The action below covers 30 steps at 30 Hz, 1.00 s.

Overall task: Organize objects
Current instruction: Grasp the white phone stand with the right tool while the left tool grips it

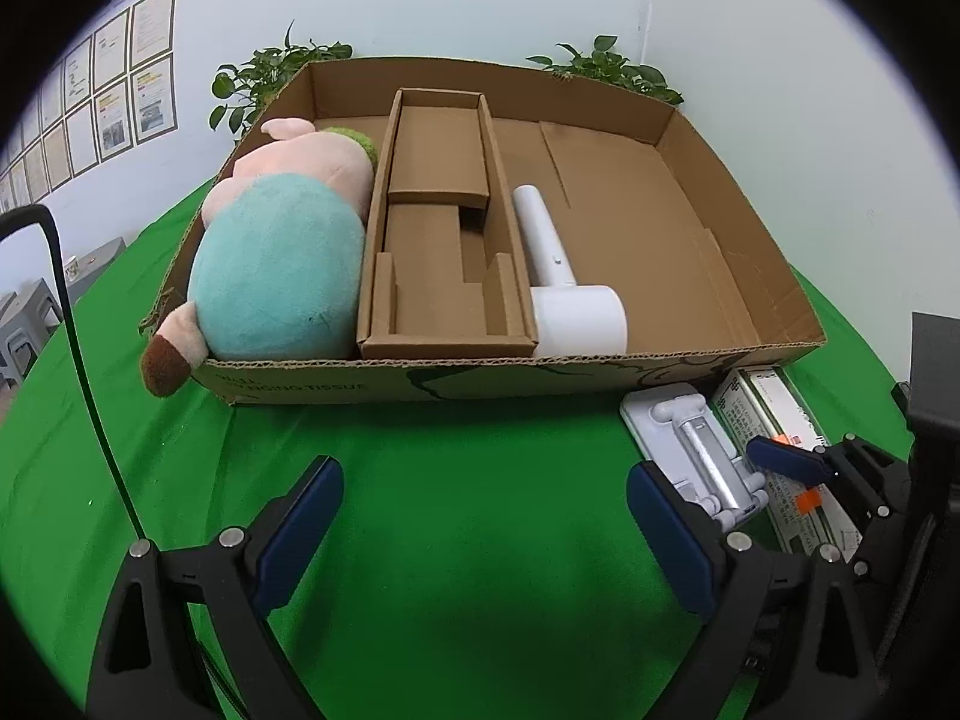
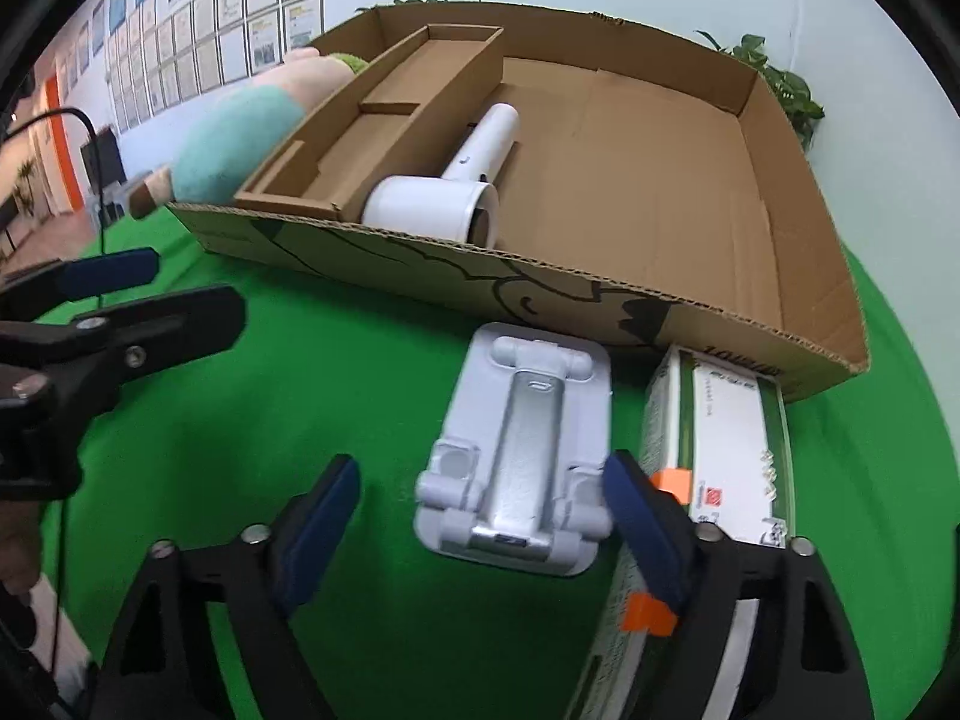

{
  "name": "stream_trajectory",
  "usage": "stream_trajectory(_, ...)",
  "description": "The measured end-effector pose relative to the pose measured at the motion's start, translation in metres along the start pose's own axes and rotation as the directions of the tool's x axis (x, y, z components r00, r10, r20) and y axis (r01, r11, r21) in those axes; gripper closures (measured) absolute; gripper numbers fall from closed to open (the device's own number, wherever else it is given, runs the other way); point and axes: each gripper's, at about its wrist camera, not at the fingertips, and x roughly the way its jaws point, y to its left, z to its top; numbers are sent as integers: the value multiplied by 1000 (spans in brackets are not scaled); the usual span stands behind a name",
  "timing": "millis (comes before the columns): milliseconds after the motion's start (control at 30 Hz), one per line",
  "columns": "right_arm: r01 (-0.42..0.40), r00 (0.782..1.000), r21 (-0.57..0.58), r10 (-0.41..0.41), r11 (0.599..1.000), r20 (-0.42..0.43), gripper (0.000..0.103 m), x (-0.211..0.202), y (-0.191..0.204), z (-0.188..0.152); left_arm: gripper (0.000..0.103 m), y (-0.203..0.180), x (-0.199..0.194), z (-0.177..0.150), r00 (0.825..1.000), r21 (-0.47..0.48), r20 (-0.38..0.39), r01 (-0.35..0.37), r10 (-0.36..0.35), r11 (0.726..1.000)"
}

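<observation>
1. Step in hand, as judged: picking up the white phone stand (image 2: 516,450) from the green desk (image 2: 312,420), for placing into the cardboard box (image 2: 660,324).
2. Right tool (image 2: 483,507) low over the stand's near end, jaws apart and not yet pressing; right pad just beside the stand's edge, left pad well clear on bare cloth.
3. Left tool (image 1: 486,498) wide open, empty, over bare green cloth in front of the box.
4. Next move, likely: shifting the right tool so both pads bracket the stand, closing, then lifting over the box's front wall into the free floor at the right.
5. In the way: green-and-white carton (image 2: 720,450) lying tight against the stand's right side, crowding the right pad; box wall just behind.
6. Already in the box: plush toy (image 1: 276,276) at left, cardboard insert (image 1: 438,240) in the middle, white hair dryer (image 1: 564,282) beside it.
7. Behind the box: potted plants (image 1: 270,72), wall with framed papers.
</observation>
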Motion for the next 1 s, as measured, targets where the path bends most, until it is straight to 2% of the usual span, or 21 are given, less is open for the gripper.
stream_trajectory(67,9,1000,-12,-9,1000,-13,38,2,2,0,7,3,0,0,1000,-5,-1,-5,5,1000)
stream_trajectory(133,24,1000,-36,-24,999,-7,41,2,6,-1,7,5,-2,0,1000,-6,3,-15,15,1000)
stream_trajectory(300,-7,1000,-37,7,999,4,56,-2,9,0,7,12,-8,2,1000,-27,14,-1,1,1000)
stream_trajectory(467,-123,992,-41,124,992,14,56,-15,15,-9,7,15,-9,6,999,-47,4,44,-44,998)
stream_trajectory(567,-273,961,-36,274,961,33,57,-29,18,-19,7,15,-3,4,991,-69,-39,122,-125,990)
stream_trajectory(633,-275,958,-46,278,960,66,51,-39,19,-25,7,13,3,1,975,-92,-73,203,-210,975)
stream_trajectory(700,-249,964,-43,252,968,86,13,-45,21,-29,7,10,11,-2,949,-109,-121,278,-291,954)
stream_trajectory(733,-245,964,-33,247,969,96,9,-45,20,-30,7,7,16,-5,932,-122,-147,316,-332,941)
stream_trajectory(833,-251,965,-23,252,968,75,8,-40,21,-27,7,1,30,-10,892,-169,-193,380,-409,909)
stream_trajectory(967,-194,979,-67,197,979,55,8,-31,29,-25,8,-4,43,-16,858,-221,-228,414,-460,883)
stream_trajectory(1000,-187,981,-70,191,980,46,8,-29,31,-25,8,-4,43,-16,858,-222,-218,420,-465,880)
